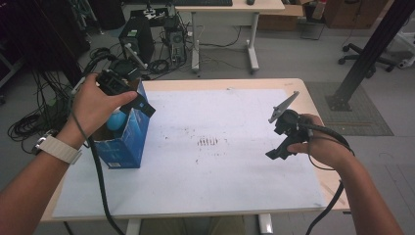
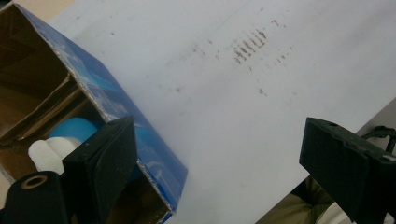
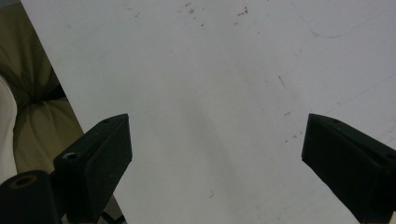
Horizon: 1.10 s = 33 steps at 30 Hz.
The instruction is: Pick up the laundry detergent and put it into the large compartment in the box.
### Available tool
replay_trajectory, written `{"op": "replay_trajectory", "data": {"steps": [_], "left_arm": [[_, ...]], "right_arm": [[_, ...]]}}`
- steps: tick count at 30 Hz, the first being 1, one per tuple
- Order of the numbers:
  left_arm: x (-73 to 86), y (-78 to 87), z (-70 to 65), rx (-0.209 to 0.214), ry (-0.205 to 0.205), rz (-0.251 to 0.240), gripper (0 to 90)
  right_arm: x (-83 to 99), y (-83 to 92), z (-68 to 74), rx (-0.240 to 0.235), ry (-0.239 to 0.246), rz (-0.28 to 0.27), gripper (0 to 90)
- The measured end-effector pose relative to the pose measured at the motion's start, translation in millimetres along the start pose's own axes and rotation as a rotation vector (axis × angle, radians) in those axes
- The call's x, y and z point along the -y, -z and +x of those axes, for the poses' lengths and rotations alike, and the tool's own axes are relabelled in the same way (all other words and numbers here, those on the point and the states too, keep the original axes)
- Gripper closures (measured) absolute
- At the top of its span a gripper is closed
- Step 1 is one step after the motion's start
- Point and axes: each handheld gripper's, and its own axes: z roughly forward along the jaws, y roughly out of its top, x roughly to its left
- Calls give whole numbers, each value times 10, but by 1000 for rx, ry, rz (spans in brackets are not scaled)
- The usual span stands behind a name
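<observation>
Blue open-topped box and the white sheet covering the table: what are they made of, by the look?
Blue open-topped box: likely printed corrugated cardboard, glossy blue outside, raw brown inside, with a fluted cut edge. White sheet: looks like matte paper or thin board, flat, scuffed with brownish marks; which one can't be told.

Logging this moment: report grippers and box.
Left gripper open beside blue box. Right gripper open, empty. Blue-white item inside box. Nothing in the way.

Dim, soft light; slight blur

White sheet (image 1: 220, 166) (brown-speckled), desk (image 1: 230, 10), office chair (image 1: 364, 51), cables (image 1: 29, 122)
</observation>
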Motion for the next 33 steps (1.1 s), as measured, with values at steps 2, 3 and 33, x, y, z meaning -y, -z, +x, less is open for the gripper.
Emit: {"op": "replay_trajectory", "data": {"steps": [2, 3, 33], "left_arm": [[-5, -4, -18, 3, -6, 7, 117], [-8, -6, -28, 6, -11, 11, 117], [-97, -125, -293, 135, -221, 139, 120]], "right_arm": [[0, -2, 1, -1, 1, 2, 88], [0, -3, 2, -1, 1, 1, 88], [32, 33, 8, 4, -7, -8, 88]]}}
